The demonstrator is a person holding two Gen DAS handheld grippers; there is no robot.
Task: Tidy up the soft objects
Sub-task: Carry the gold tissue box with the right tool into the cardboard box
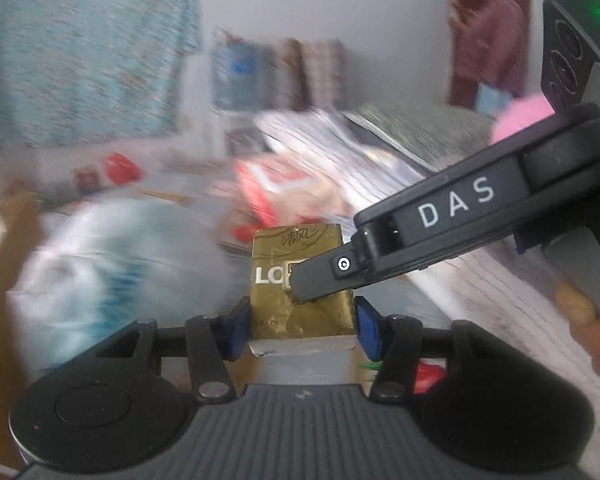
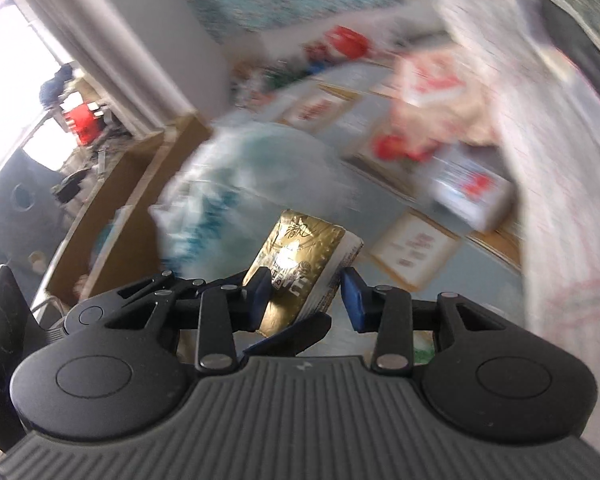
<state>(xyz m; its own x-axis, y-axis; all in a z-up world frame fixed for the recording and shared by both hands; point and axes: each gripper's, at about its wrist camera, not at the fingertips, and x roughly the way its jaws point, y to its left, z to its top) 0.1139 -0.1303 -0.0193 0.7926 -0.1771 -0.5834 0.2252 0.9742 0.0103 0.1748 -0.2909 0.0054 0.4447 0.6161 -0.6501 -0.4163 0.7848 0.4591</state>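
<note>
My left gripper [image 1: 303, 326] is clamped on a gold tissue pack [image 1: 296, 248]: both blue pads press its two sides, and the pack stands up between them with its white end toward the camera. My right gripper [image 1: 300, 286] comes in from the right in the left wrist view, its dark fingertip lying across the front of the same pack over the printed letters. From the right wrist view the pack [image 2: 300, 256] sits tilted between the right gripper's [image 2: 306, 298] pads — the left pad touches its gold face, while the right pad stands just beside its white edge, and I cannot tell whether that one presses. A finger of the left gripper pokes in below the pack there.

Everything behind is blurred. I make out a pale blue-and-white plastic bag [image 1: 84, 264] to the left of the pack, a red-and-white package [image 1: 276, 188] beyond it, and a striped cloth [image 1: 340, 148] to the right. A hand [image 1: 588, 320] holds the right gripper's grip at the right edge.
</note>
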